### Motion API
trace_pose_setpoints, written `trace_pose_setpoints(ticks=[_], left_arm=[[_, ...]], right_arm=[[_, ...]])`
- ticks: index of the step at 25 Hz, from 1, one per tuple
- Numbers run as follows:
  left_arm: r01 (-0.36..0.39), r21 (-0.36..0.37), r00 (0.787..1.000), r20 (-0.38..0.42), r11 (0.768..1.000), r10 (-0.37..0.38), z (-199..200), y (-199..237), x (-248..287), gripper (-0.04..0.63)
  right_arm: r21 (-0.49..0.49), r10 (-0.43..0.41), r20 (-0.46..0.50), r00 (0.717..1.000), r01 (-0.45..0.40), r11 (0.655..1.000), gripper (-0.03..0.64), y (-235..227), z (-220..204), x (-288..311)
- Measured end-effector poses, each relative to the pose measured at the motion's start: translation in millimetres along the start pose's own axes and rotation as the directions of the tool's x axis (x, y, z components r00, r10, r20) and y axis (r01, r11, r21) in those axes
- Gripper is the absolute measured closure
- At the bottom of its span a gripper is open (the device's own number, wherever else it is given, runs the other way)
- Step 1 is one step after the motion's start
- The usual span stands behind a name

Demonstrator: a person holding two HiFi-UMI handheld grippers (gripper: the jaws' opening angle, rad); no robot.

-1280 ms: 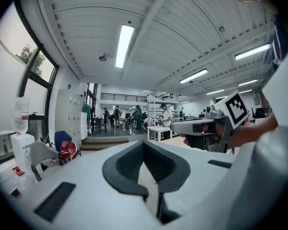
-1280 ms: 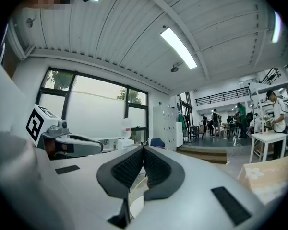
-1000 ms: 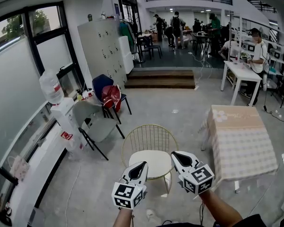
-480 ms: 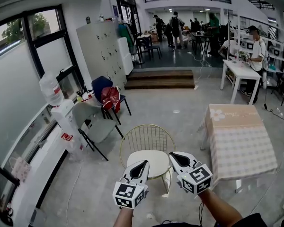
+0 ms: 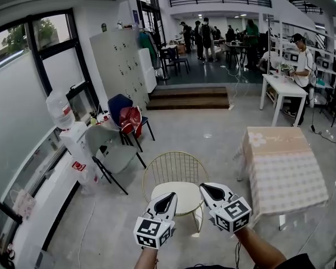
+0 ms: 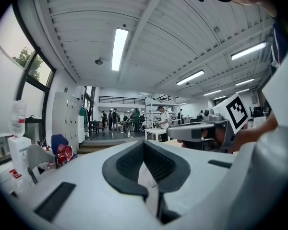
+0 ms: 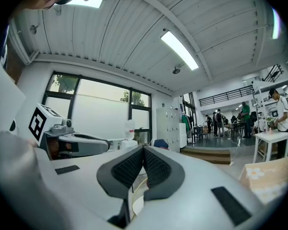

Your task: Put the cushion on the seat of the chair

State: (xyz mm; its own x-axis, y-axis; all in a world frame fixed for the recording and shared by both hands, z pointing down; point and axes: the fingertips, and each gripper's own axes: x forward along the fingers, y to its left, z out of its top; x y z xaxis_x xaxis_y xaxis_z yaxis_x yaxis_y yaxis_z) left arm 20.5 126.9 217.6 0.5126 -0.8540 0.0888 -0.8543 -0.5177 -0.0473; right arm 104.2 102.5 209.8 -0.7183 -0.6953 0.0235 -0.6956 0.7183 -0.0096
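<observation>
Cushion (image 5: 179, 198) on wire chair (image 5: 175, 167) seat, L gripper (image 5: 169, 196), R gripper (image 5: 205, 188) – both closed, empty, near seat

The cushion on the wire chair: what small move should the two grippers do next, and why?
Probably just draw both back a little. The white cushion already lies on the seat of the wire chair. The left gripper and the right gripper have their jaws together with nothing between them, so nothing seems left to place.
</observation>
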Motion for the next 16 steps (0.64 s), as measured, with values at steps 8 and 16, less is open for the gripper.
trace_pose_setpoints(ticks=[8, 16], left_arm=[[0.019, -0.035, 1.000, 0.000, 0.999, -0.019, -5, 11, -13, 0.591], [0.027, -0.045, 1.000, -0.004, 0.999, -0.027, -8, 15, -23, 0.591]], right_arm=[[0.016, -0.023, -0.006, 1.000, 0.023, 1.000, 0.598, 18, 1, 8], [0.032, -0.052, -0.008, 0.999, 0.052, 0.998, 0.598, 22, 3, 6]])
